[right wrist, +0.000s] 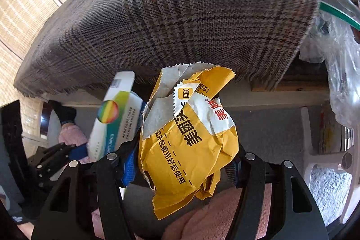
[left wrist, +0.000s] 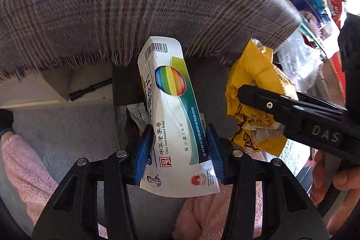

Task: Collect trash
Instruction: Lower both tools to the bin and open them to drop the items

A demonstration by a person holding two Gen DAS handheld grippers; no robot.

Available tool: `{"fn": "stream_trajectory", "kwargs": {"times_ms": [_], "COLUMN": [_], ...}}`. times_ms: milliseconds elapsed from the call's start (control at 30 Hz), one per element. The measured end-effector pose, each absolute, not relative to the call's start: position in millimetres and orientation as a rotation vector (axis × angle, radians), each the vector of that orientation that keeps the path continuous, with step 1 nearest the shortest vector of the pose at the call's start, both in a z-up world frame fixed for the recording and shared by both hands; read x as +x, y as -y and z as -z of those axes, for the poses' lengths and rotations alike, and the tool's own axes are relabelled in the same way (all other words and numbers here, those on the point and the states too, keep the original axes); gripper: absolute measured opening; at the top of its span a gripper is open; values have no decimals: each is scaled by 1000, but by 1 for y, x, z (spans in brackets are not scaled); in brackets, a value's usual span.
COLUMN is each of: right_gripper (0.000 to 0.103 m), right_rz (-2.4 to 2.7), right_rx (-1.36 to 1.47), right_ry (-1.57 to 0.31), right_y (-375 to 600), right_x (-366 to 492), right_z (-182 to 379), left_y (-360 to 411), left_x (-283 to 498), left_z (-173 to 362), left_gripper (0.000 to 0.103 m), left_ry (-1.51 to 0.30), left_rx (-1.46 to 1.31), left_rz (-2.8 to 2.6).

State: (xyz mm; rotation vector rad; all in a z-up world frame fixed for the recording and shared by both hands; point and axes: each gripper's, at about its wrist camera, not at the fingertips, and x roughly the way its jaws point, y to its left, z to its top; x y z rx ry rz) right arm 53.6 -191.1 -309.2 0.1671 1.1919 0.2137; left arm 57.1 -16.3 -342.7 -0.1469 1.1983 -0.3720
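My left gripper (left wrist: pixel 178 150) is shut on a white medicine box (left wrist: pixel 173 109) with a rainbow circle, held upright in front of the table edge. My right gripper (right wrist: pixel 182 163) is shut on a crumpled yellow paper bag (right wrist: pixel 191 145) with black Chinese print. In the left wrist view the yellow bag (left wrist: pixel 254 91) and the right gripper's black body show to the right of the box. In the right wrist view the medicine box (right wrist: pixel 117 118) shows to the left of the bag, with the left gripper below it.
A table covered by a grey plaid cloth (left wrist: pixel 139 3) fills the upper part of both views (right wrist: pixel 180 15). Clear plastic bags (right wrist: pixel 339 55) and clutter lie at the right. Grey carpet (left wrist: pixel 67 127) and pink fleece legs (left wrist: pixel 24 168) are below. A white plastic stool (right wrist: pixel 324 161) stands right.
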Motion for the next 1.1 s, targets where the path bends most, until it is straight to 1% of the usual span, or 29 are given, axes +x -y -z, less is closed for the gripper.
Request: {"fn": "stream_trajectory", "kwargs": {"times_ms": [133,300,367,433,467,500,600,667,767,833,900,1100], "right_gripper": [66,71,73,75,78,78,78,79,96,97,100,99], "right_rz": [-209,-189,-183,-184,-184,-184,-183,-181,-167,-155,-154,-164], "right_rx": [180,215,223,231,234,237,237,238,223,210,203,206], "right_ry": [-1233,-1265,-1269,-1272,-1269,-1263,-1249,-1236,-1203,-1178,-1161,-1111], "right_y": [187,188,189,192,193,195,199,203,208,212,214,228], "right_x": [64,71,73,73,73,72,69,66,58,54,47,43], "right_z": [324,333,333,331,329,326,318,310,295,287,277,239], "left_y": [17,18,16,14,13,11,9,8,2,-3,-10,-24], "left_x": [69,73,71,69,69,67,61,56,45,39,33,35], "left_z": [359,366,367,364,362,359,346,337,319,308,295,259], "left_gripper": [45,46,50,59,61,65,69,74,81,87,89,91], "left_ry": [-1221,-1248,-1252,-1246,-1242,-1235,-1224,-1213,-1179,-1158,-1131,-1088], "left_rx": [-153,-132,-123,-121,-122,-122,-115,-109,-109,-117,-114,-123], "left_rz": [362,352,350,346,347,348,339,333,328,324,307,303]}}
